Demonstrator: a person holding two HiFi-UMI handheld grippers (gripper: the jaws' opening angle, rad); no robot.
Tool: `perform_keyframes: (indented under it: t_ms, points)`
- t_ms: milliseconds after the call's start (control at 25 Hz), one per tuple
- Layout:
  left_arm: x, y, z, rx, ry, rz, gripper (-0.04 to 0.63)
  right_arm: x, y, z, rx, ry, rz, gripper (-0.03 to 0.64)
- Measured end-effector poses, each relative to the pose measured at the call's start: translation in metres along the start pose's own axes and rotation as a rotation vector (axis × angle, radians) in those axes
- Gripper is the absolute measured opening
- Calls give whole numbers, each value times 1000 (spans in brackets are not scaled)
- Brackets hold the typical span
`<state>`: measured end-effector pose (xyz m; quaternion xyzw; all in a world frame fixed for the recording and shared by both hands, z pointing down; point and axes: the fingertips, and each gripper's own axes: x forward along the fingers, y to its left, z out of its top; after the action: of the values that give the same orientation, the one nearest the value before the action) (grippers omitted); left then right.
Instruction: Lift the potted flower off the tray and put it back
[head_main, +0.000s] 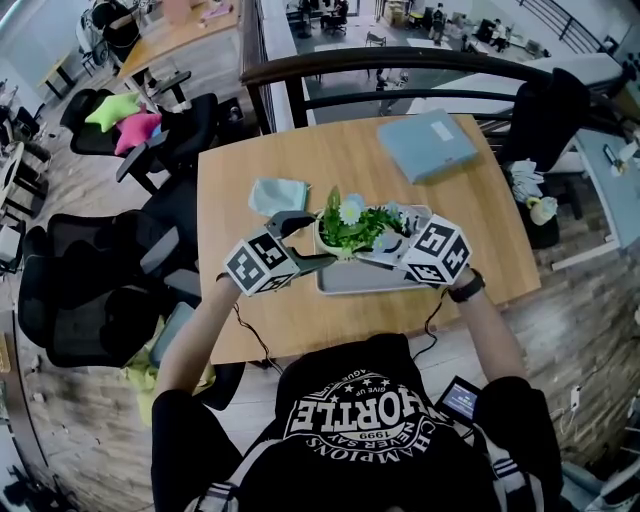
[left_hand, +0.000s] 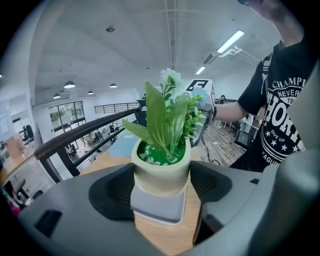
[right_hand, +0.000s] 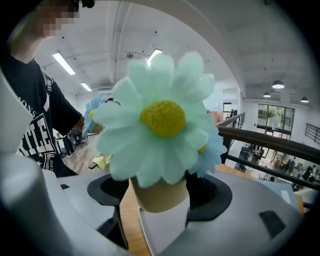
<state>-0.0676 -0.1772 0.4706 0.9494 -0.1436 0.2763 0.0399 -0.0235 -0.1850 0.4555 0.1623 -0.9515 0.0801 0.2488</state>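
The potted flower (head_main: 347, 228), a pale pot with green leaves and light blue daisies, hangs a little above the grey tray (head_main: 345, 282) on the wooden table. My left gripper (head_main: 308, 243) grips the pot from the left and my right gripper (head_main: 388, 243) from the right. In the left gripper view the pot (left_hand: 161, 172) sits between the dark pads of the left gripper (left_hand: 161, 186), with the tray (left_hand: 156, 212) below it. In the right gripper view a big daisy (right_hand: 161, 120) hides much of the pot (right_hand: 159, 194), which the right gripper (right_hand: 161, 196) clamps above the tray (right_hand: 167, 231).
A teal cloth (head_main: 278, 195) lies behind the tray on the left. A grey-blue folder (head_main: 427, 143) rests at the table's far right. A black railing (head_main: 400, 65) runs behind the table (head_main: 250, 320). Black office chairs (head_main: 90, 290) stand at the left.
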Motion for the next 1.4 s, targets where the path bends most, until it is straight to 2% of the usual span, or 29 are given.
perform_keyframes:
  t_ms: [240, 440, 1400]
  points:
    - [-9, -2, 15, 26, -30, 12, 365, -11, 4, 16, -33, -17, -32, 374]
    - [-1, 0, 11, 53, -2, 22, 367, -10, 1, 11, -70, 5, -68, 376]
    - [13, 7, 16, 82, -12, -3, 368, -15, -12, 3, -44, -18, -108, 376]
